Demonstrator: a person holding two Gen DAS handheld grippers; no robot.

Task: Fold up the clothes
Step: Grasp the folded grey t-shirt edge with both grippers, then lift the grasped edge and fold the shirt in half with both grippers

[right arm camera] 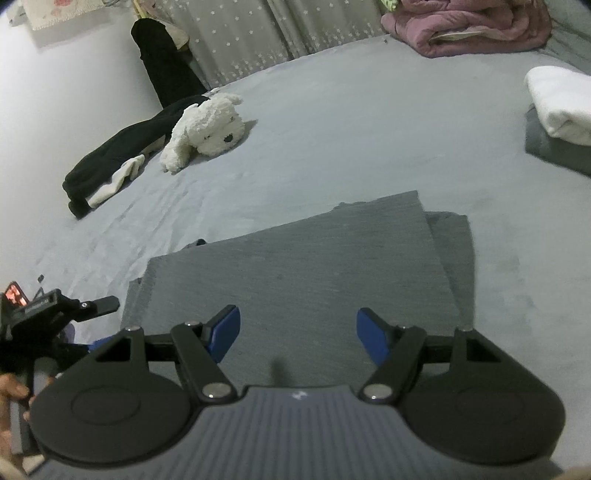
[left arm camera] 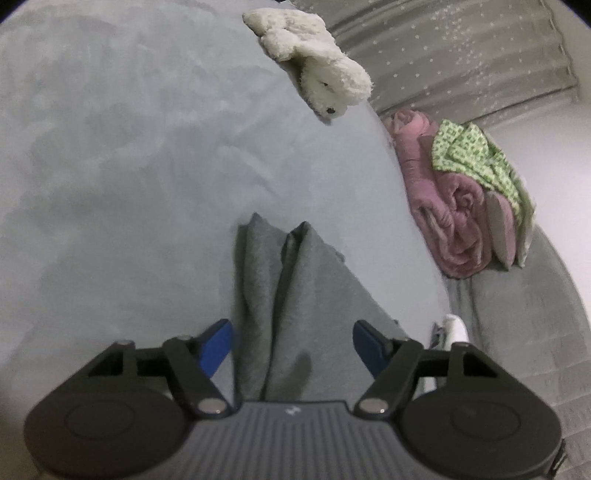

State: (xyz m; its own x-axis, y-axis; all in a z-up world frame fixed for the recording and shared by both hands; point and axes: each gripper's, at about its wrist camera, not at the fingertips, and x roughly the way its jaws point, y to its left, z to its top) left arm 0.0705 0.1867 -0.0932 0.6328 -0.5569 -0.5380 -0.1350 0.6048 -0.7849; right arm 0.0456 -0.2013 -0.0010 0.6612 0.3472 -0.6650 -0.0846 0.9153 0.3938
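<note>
A grey garment [right arm camera: 314, 266] lies folded flat in layers on the pale bed sheet [right arm camera: 332, 140]. My right gripper [right arm camera: 297, 336] hovers open over its near edge, with nothing pinched between the blue pads. At the garment's left edge a hand [right arm camera: 11, 391] holds the left gripper, one black finger [right arm camera: 107, 302] reaching over the cloth. In the left wrist view the grey garment [left arm camera: 295, 295] runs between the jaws of my left gripper [left arm camera: 293, 343]. Its layers rise in two ridges ahead. The blue pads stand wide on either side and do not visibly press the cloth.
A white plush dog [right arm camera: 210, 125] lies beside a black garment [right arm camera: 122, 147] at the far left. A pink blanket [right arm camera: 472, 26] sits at the bed's far end, with green patterned cloth [left arm camera: 476, 155] on it. A white folded towel [right arm camera: 561, 103] tops a grey folded item [right arm camera: 554, 151] at right.
</note>
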